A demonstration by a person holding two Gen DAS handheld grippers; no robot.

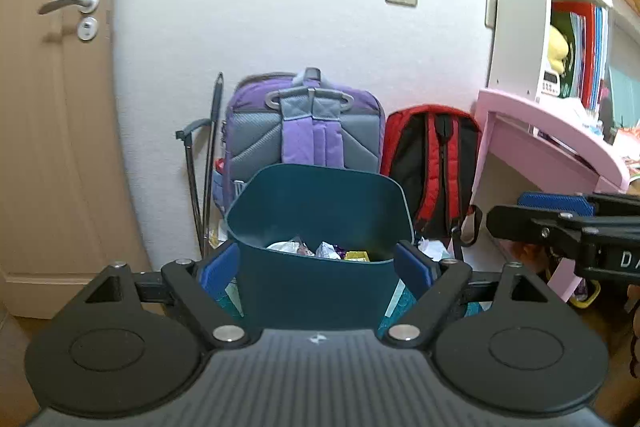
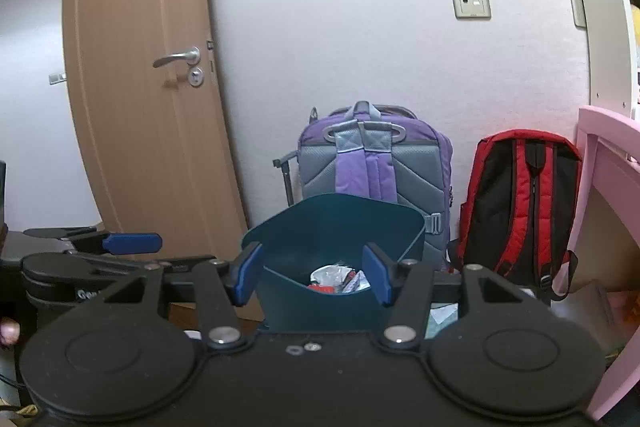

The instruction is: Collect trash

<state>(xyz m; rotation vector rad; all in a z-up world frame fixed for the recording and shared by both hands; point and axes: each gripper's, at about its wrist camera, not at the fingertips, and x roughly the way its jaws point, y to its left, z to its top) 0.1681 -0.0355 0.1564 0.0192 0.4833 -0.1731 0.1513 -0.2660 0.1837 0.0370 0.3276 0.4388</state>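
Observation:
A dark teal trash bin [image 1: 316,279] stands on the floor in front of the wall, with crumpled wrappers and paper [image 1: 320,250] inside. My left gripper [image 1: 318,273] is open and empty, its blue pads [image 1: 218,273] either side of the bin's front. The bin also shows in the right wrist view [image 2: 320,303], with trash [image 2: 340,279] in it. My right gripper [image 2: 314,275] is open and empty, just before the bin. The right gripper appears at the right edge of the left wrist view [image 1: 560,223]; the left gripper appears at the left in the right wrist view [image 2: 120,245].
A purple and grey backpack [image 1: 308,123] and a red and black backpack [image 1: 436,163] lean on the wall behind the bin. A pink desk [image 1: 552,139] with a white bookshelf [image 1: 560,7] is at the right. A brown door [image 1: 56,107] is at the left. White crumpled paper [image 1: 430,249] lies beside the bin.

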